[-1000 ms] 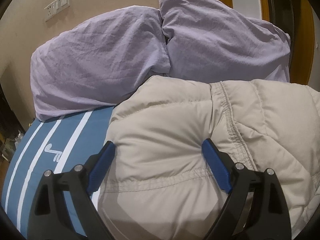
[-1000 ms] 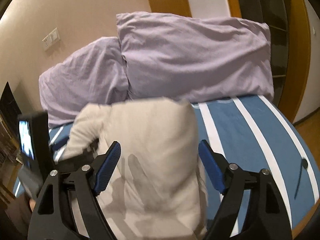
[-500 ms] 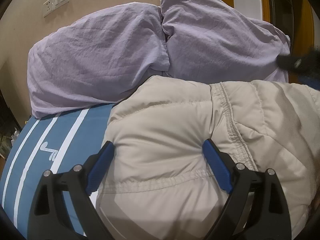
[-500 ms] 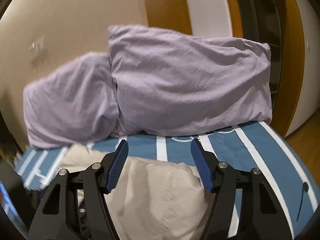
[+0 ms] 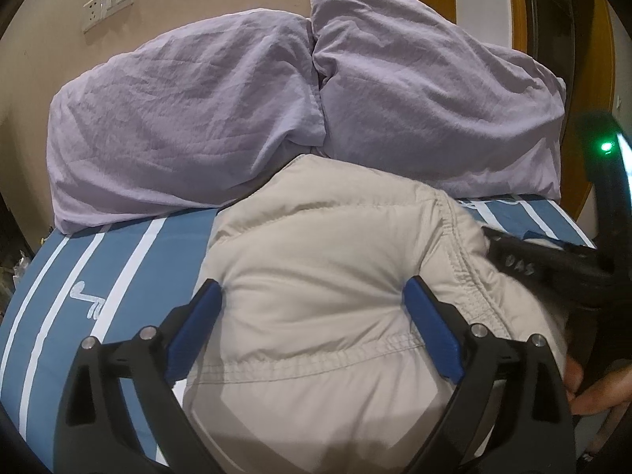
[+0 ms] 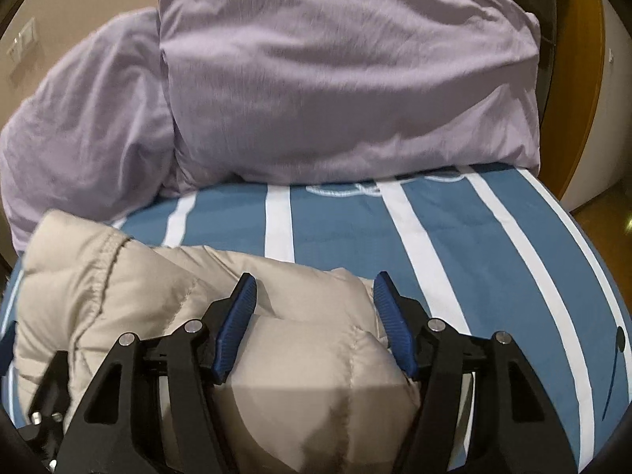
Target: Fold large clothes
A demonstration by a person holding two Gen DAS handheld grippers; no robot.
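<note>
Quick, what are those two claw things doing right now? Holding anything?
Left gripper: open, fingers spread over the beige puffer jacket, not gripping it.
Right gripper: open over the jacket's folded part, holding nothing.

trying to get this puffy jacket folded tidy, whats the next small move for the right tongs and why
Probably close the right tongs on the beige jacket fold bulging between their open blue pads. The left tongs are also open, astride the jacket, so nothing grips it yet, and it lies puffed up on the striped bed cover.
</note>
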